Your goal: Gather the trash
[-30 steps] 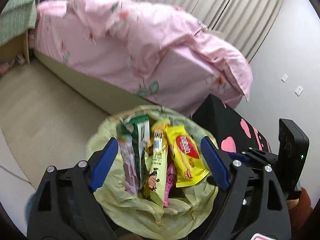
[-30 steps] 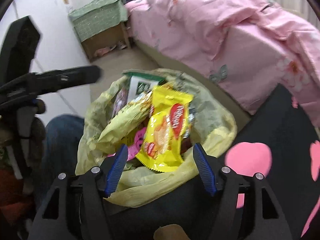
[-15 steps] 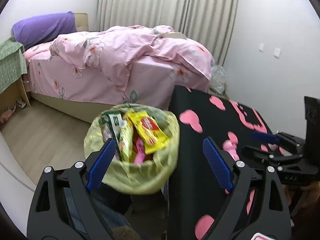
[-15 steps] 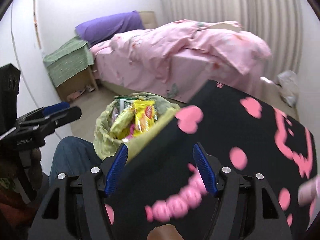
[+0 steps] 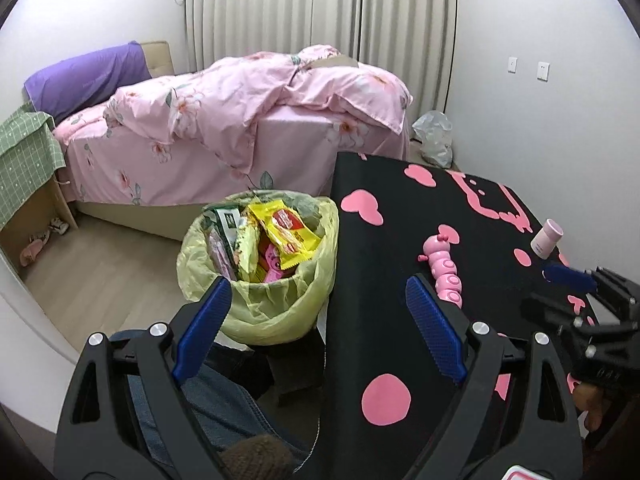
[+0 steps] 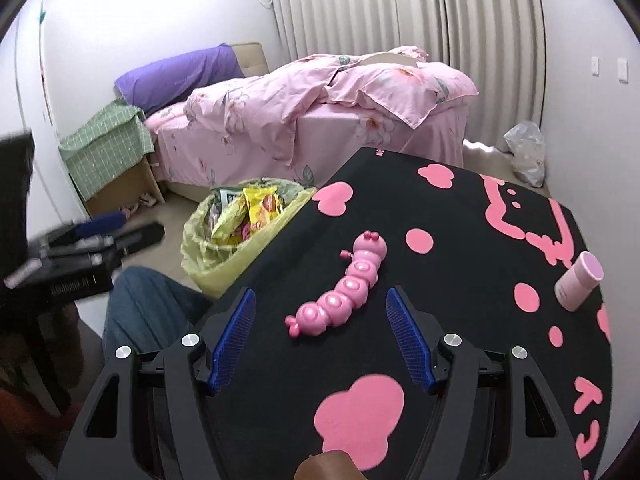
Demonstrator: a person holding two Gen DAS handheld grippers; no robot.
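A bin lined with a yellow-green bag (image 5: 276, 316) (image 6: 200, 248) stands on the floor at the table's left edge, stuffed with snack wrappers; a yellow wrapper (image 5: 290, 236) (image 6: 262, 204) lies on top. My left gripper (image 5: 316, 300) hangs open and empty over the gap between bin and table. Over the black table with pink hearts (image 6: 460, 280) (image 5: 384, 260), my right gripper (image 6: 320, 308) is open and empty, with a pink caterpillar toy (image 6: 344, 292) (image 5: 444, 272) lying just beyond its fingertips.
A small pink bottle (image 6: 578, 280) (image 5: 546, 238) lies near the table's right edge. A bed with pink bedding (image 5: 248, 120) fills the back, a green-covered side table (image 5: 24, 160) stands at left, and a clear plastic bag (image 6: 526, 152) sits by the far wall. A person's jeans-clad leg (image 6: 144, 308) is below.
Both grippers pulled back and up from over the bin and swung right toward the table. The toy and bottle came into view. Both stayed open and empty.
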